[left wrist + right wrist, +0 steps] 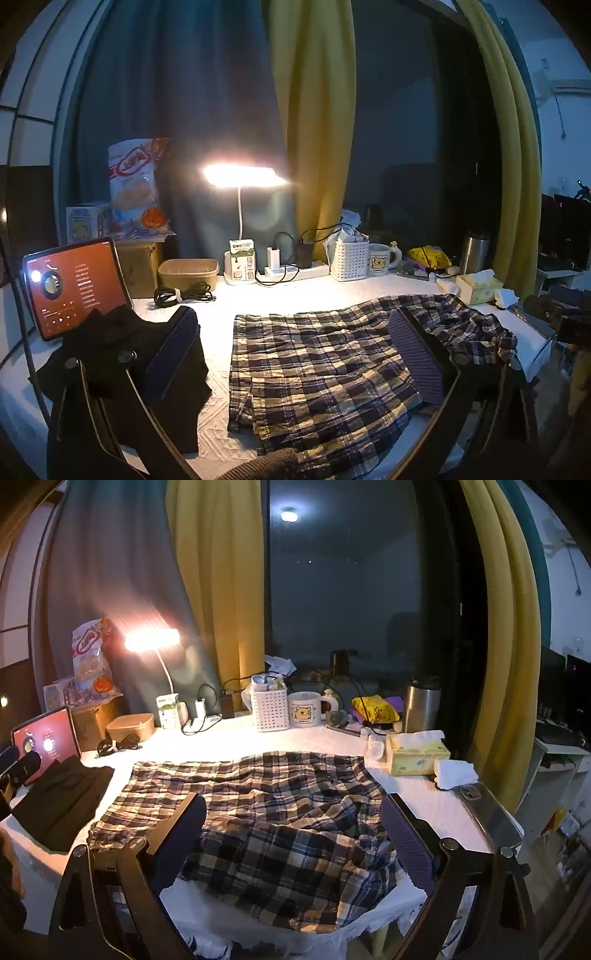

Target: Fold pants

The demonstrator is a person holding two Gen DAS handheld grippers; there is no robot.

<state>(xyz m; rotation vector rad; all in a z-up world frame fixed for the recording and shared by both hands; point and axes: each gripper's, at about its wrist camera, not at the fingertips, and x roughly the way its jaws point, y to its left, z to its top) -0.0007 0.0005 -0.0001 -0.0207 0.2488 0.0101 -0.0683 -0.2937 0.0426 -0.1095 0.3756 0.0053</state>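
Rumpled navy-and-cream plaid cotton pants are lying across the white textured surface; left gripper and right gripper are hovering above them, jaws spread wide and empty.

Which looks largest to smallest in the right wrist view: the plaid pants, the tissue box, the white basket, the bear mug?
1. plaid pants, by far the largest.
2. tissue box.
3. white basket.
4. bear mug.
The box lies nearer the camera than the basket, so their order is unsure.
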